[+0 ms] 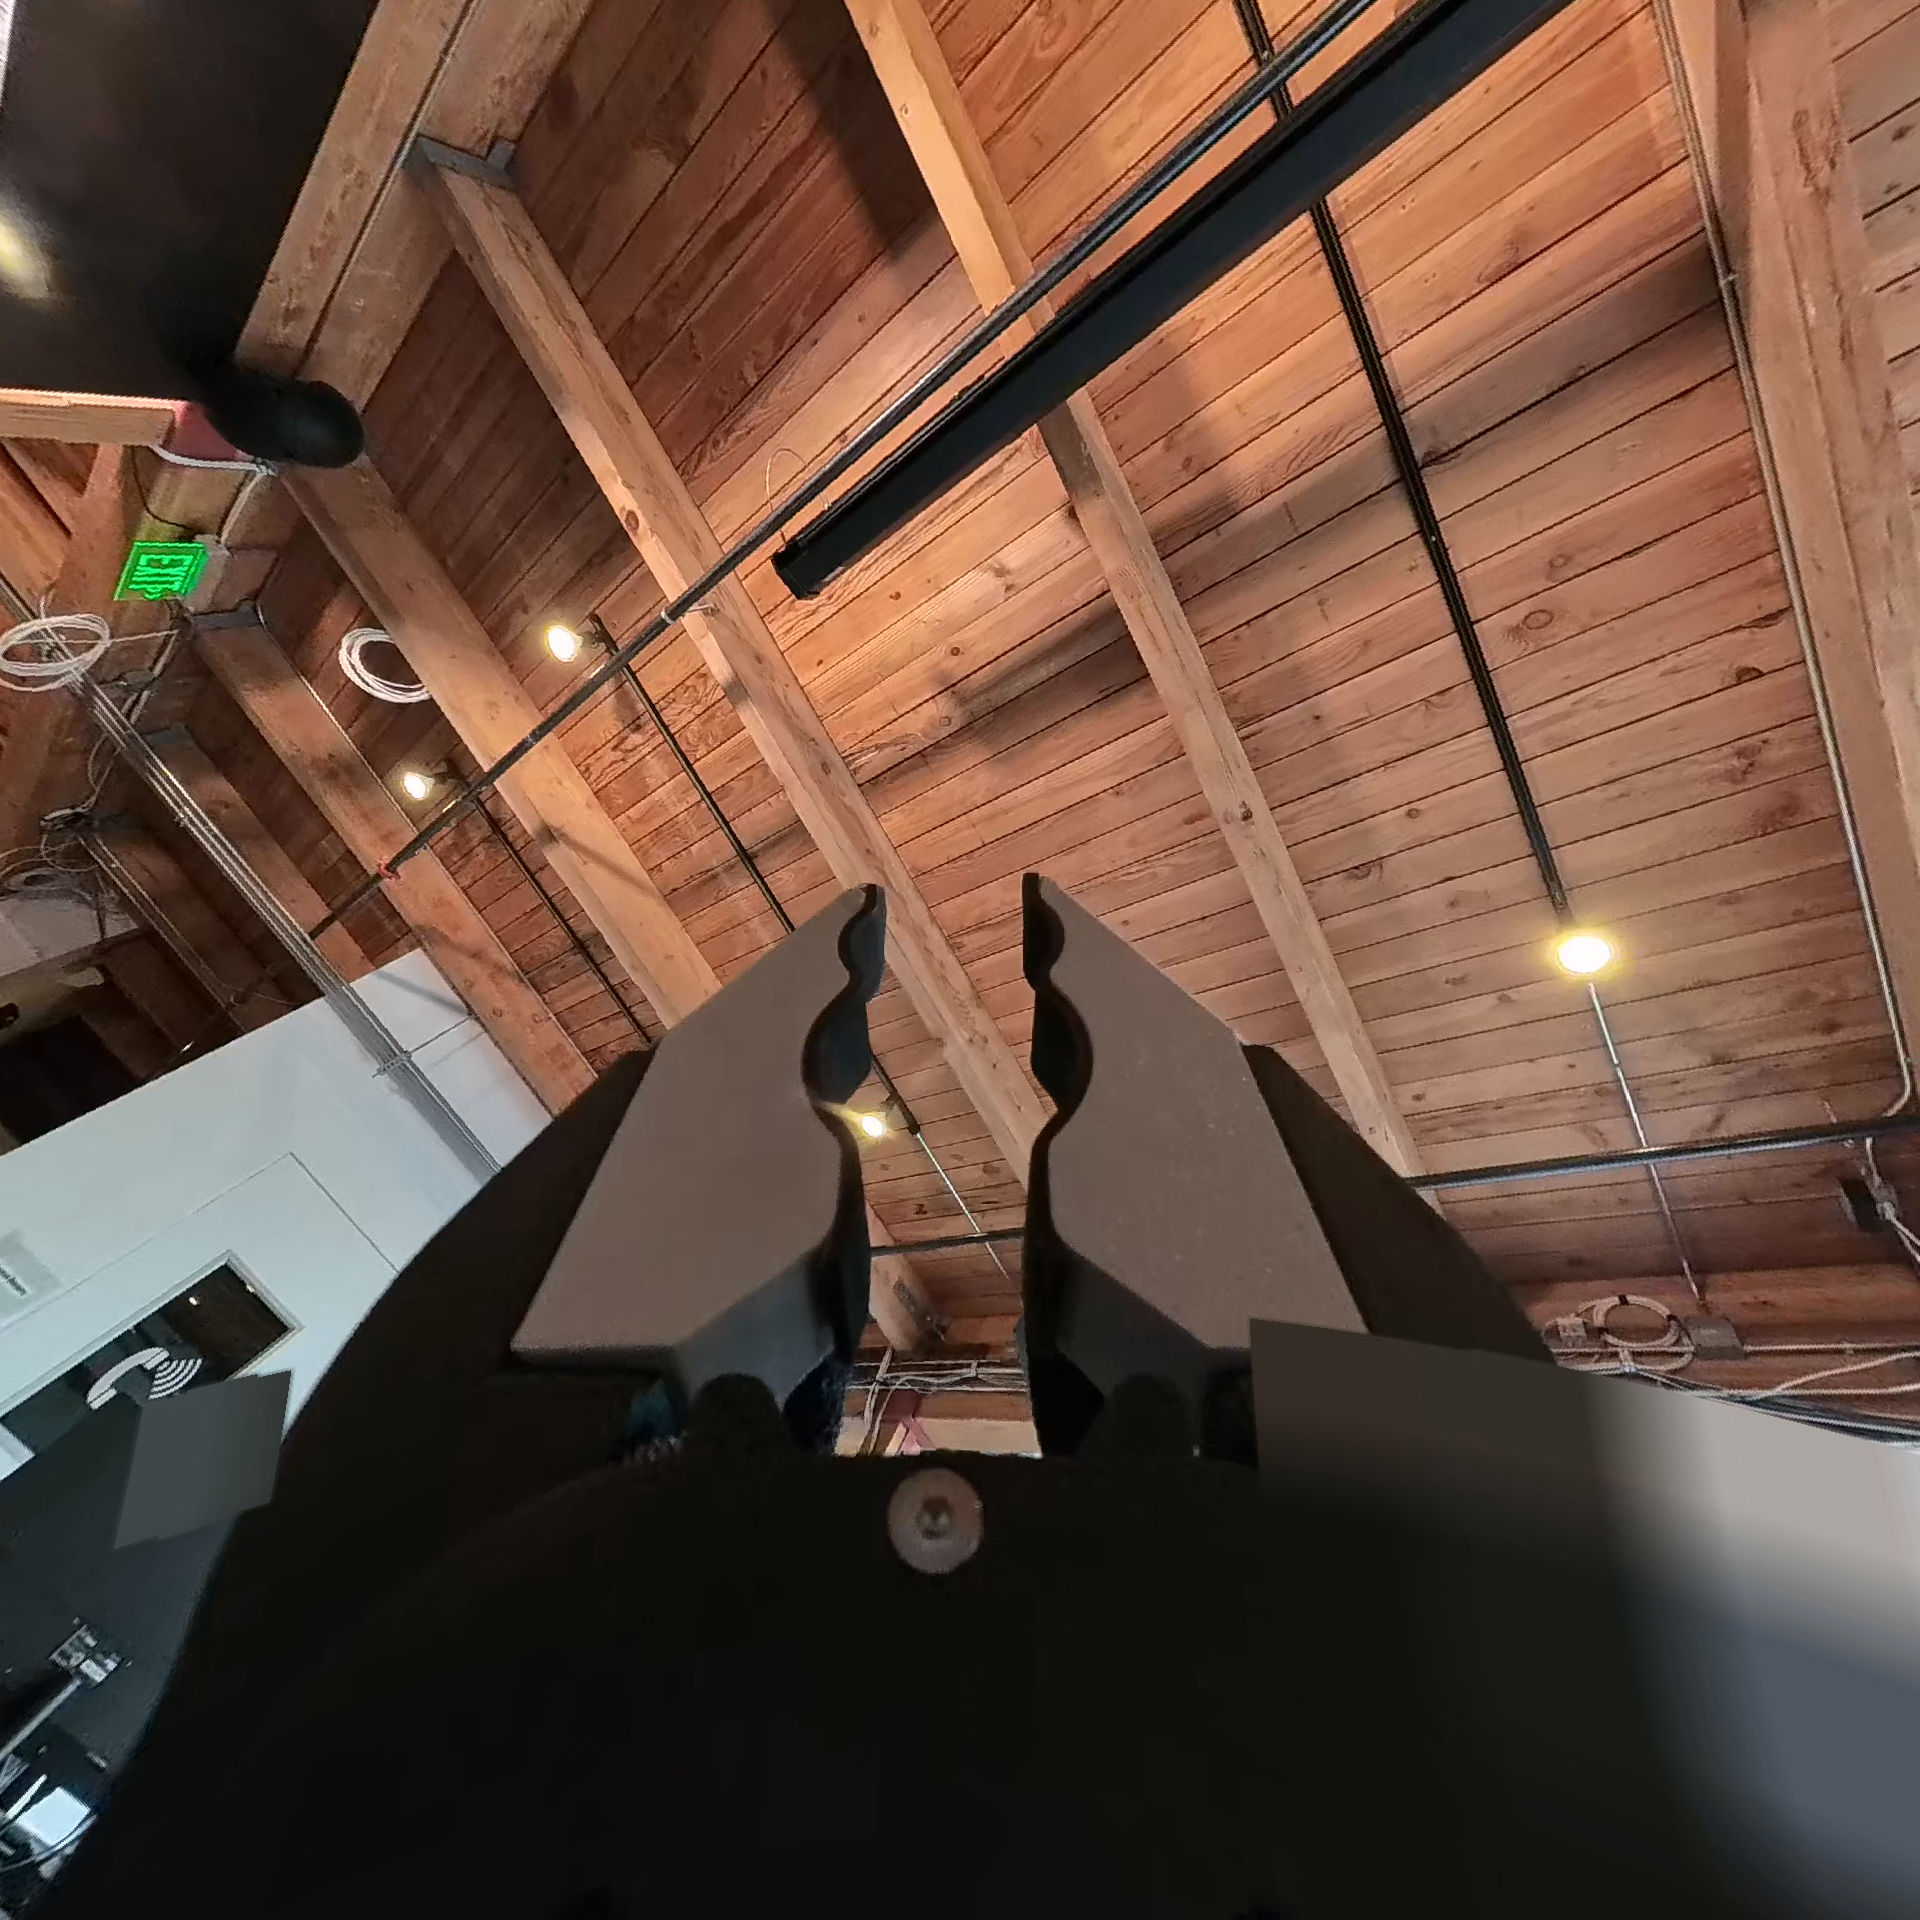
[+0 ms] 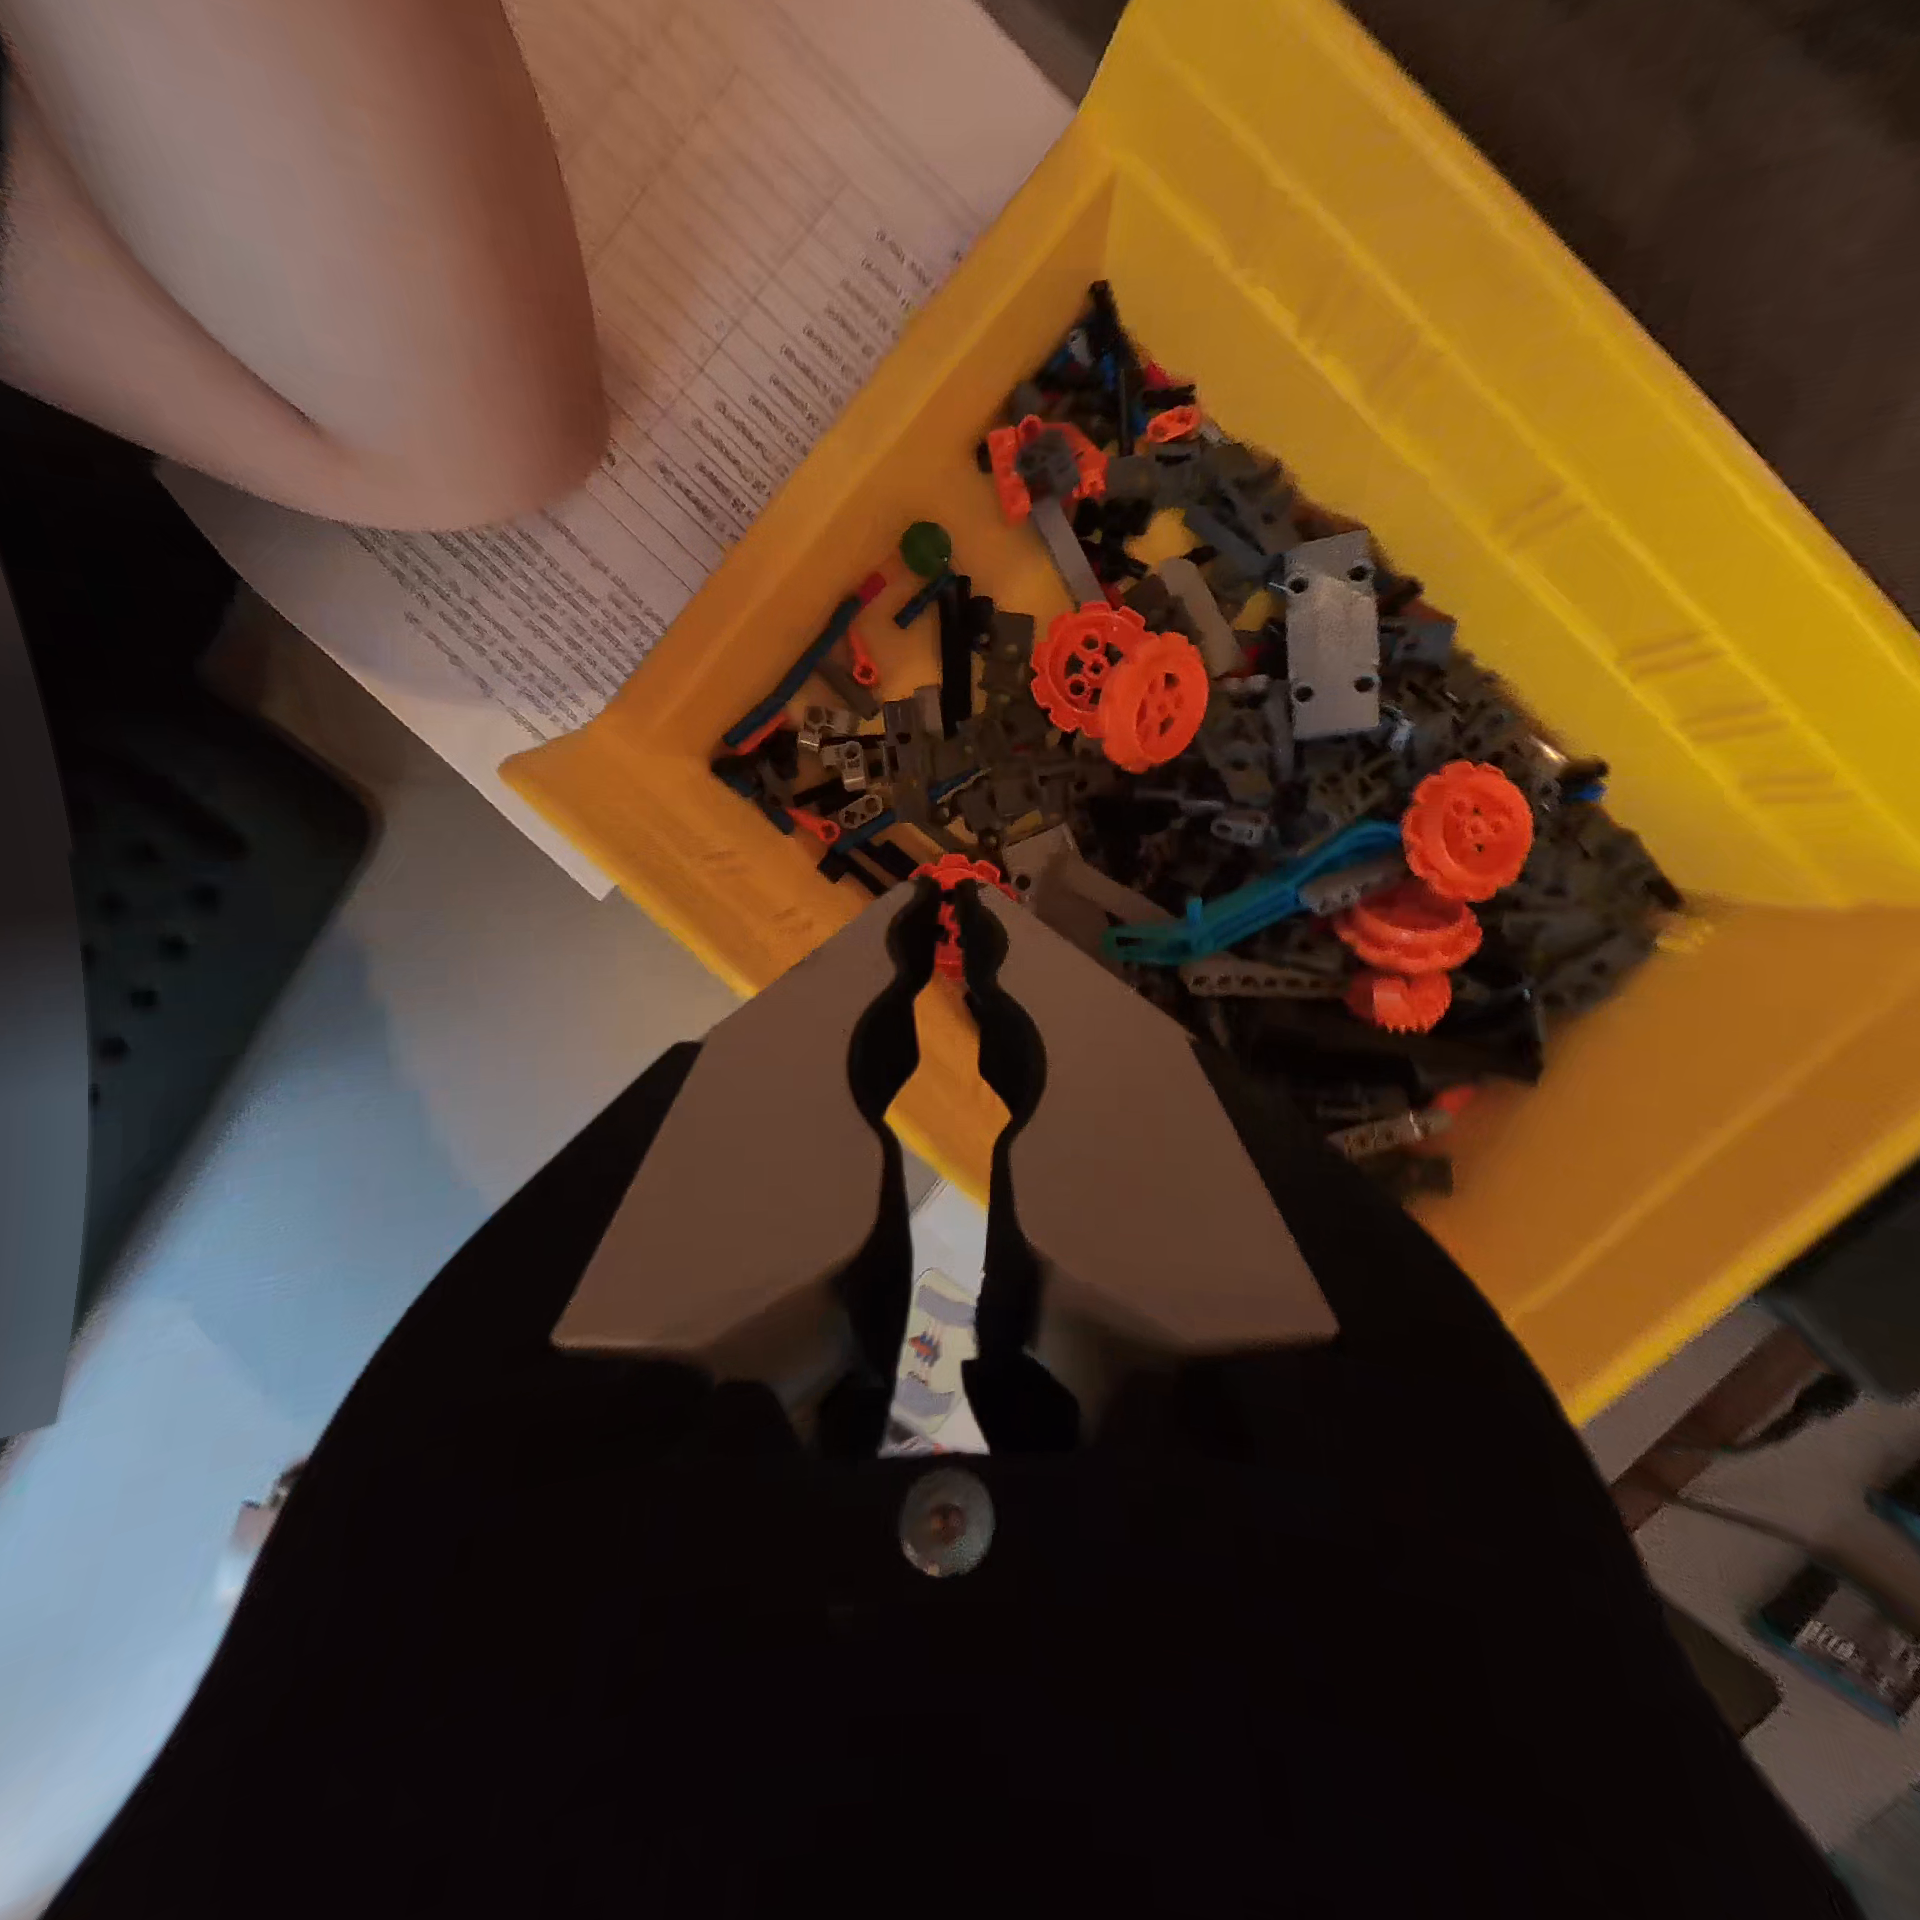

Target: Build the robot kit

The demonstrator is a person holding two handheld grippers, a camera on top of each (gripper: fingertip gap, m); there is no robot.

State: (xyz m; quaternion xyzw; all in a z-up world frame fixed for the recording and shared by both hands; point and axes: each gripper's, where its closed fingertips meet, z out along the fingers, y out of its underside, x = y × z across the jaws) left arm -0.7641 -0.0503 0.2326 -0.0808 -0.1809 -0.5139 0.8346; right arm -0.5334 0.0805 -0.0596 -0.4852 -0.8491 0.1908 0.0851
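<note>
My right gripper [image 2: 948, 914] is shut on a small orange toothed wheel [image 2: 948, 940], pinched edge-on between the fingertips above the near wall of a yellow plastic bin [image 2: 1455, 343]. The bin holds a heap of grey, black and blue building-kit parts, with several more orange wheels [image 2: 1122, 675] and a teal bent piece [image 2: 1247, 914]. My left gripper [image 1: 954, 914] points up at a wooden plank ceiling [image 1: 1247, 623]. Its jaws stand apart with nothing between them.
A printed sheet of paper [image 2: 748, 343] lies under the bin's far left corner. A person's bare arm [image 2: 291, 270] crosses the upper left. A dark perforated object [image 2: 177, 914] sits at left. Ceiling beams, spotlights [image 1: 1581, 952] and a black rail [image 1: 1091, 343] hang overhead. One gripper's finger ends stand about 40 centimeters off the other's.
</note>
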